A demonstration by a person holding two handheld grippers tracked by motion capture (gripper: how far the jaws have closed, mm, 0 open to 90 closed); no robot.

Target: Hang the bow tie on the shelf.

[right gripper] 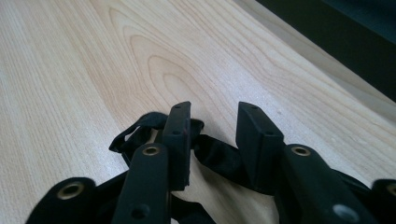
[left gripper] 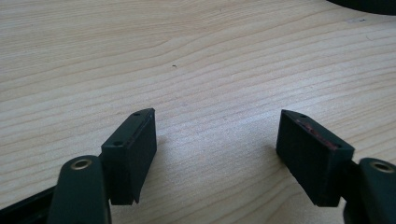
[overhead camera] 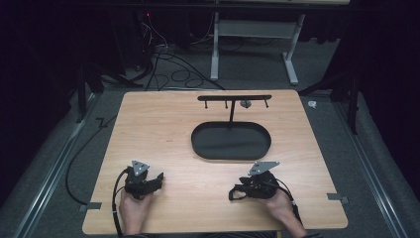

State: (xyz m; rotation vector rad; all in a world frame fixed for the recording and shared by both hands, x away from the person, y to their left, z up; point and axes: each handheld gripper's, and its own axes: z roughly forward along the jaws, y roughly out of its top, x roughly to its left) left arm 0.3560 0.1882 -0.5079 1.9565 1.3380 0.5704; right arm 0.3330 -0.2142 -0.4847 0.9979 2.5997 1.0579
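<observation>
My right gripper (overhead camera: pixel 234 191) lies low over the wooden table (overhead camera: pixel 163 129) near its front right and points left. A black fabric strap (right gripper: pixel 219 156) lies on the wood and runs across the gap between its jaws; a loop of it (right gripper: pixel 133 133) sticks out past the left jaw. The jaws of my right gripper (right gripper: pixel 215 114) stand partly apart and the strap hangs slack between them. My left gripper (overhead camera: pixel 158 179) rests at the front left, held by a hand. In its own view my left gripper (left gripper: pixel 217 126) is wide open over bare wood.
A black oval tray (overhead camera: pixel 198 148) sits at the table's middle right. Behind it stands a black T-shaped rack (overhead camera: pixel 233 97) with hooks, and a small grey thing (overhead camera: pixel 245 103) hangs from it. Cables lie on the floor beyond the table.
</observation>
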